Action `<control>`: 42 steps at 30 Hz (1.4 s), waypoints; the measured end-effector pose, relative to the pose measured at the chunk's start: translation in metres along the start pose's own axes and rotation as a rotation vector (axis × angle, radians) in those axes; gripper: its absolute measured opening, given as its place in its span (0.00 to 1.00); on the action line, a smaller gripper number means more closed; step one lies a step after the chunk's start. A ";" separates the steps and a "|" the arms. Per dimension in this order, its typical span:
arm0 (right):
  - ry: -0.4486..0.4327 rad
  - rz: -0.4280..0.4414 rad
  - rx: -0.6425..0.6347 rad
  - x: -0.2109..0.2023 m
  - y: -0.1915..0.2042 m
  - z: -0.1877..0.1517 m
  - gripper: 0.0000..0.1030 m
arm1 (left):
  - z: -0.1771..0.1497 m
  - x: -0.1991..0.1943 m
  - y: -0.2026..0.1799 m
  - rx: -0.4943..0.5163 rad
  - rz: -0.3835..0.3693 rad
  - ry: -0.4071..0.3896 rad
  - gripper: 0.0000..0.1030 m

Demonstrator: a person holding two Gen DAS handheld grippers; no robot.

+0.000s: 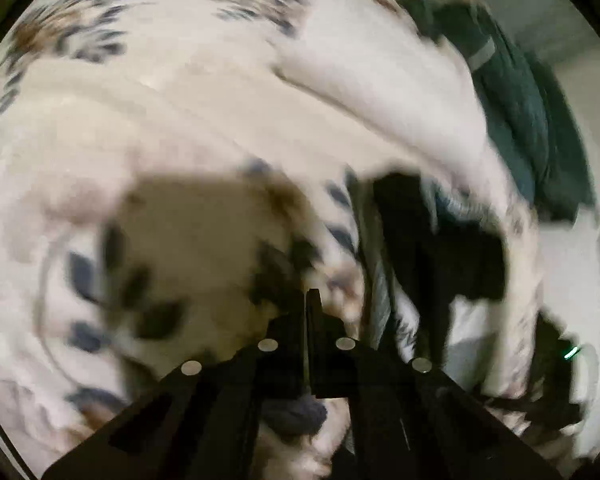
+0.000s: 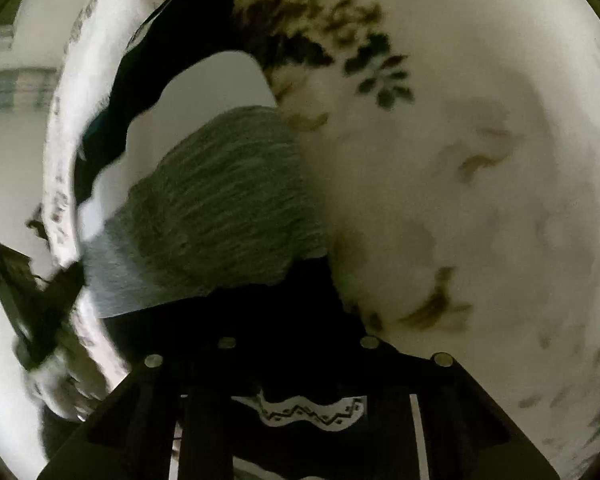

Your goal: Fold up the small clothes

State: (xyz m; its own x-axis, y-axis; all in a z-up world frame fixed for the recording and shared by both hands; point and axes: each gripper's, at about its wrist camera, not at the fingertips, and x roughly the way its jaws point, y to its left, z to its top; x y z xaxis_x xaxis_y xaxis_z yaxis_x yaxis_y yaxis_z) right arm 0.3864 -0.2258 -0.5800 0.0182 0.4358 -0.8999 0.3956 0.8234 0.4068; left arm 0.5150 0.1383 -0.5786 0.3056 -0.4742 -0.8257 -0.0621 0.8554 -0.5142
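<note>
Both tongs work the bed (image 1: 220, 92): left tongs (image 1: 308, 300) pressed together, empty; right tongs (image 2: 300, 344) hidden under a black garment (image 2: 300, 304), state unclear.

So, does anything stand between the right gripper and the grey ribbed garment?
Yes. A black garment lies across the front of the right gripper, hiding its fingertips, just before the grey ribbed garment.

Black left gripper (image 1: 308, 300) — jaws black; silver screws (image 1: 268, 345).
</note>
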 end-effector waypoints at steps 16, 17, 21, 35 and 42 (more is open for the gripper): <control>-0.150 0.257 0.125 -0.021 0.010 0.179 0.62 | 0.063 0.079 -0.062 0.116 -0.033 0.018 0.19; -0.123 0.259 0.127 -0.015 0.011 0.186 0.62 | 0.066 0.081 -0.064 0.131 -0.027 0.014 0.17; -0.180 0.260 0.120 -0.014 0.012 0.200 0.07 | 0.068 0.076 -0.054 0.122 -0.087 -0.002 0.16; -0.081 0.282 0.127 -0.031 -0.011 0.180 0.68 | 0.049 0.027 -0.041 0.056 -0.194 0.077 0.53; 0.124 0.267 0.098 -0.044 -0.046 0.036 0.68 | -0.056 -0.055 -0.024 0.047 -0.203 0.070 0.53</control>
State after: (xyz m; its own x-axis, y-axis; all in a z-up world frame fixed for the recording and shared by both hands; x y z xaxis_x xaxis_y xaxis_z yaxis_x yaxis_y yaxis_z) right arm 0.4009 -0.2958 -0.5646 0.0232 0.6780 -0.7347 0.4786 0.6377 0.6036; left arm 0.4462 0.1322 -0.5338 0.2401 -0.6495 -0.7215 0.0389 0.7490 -0.6614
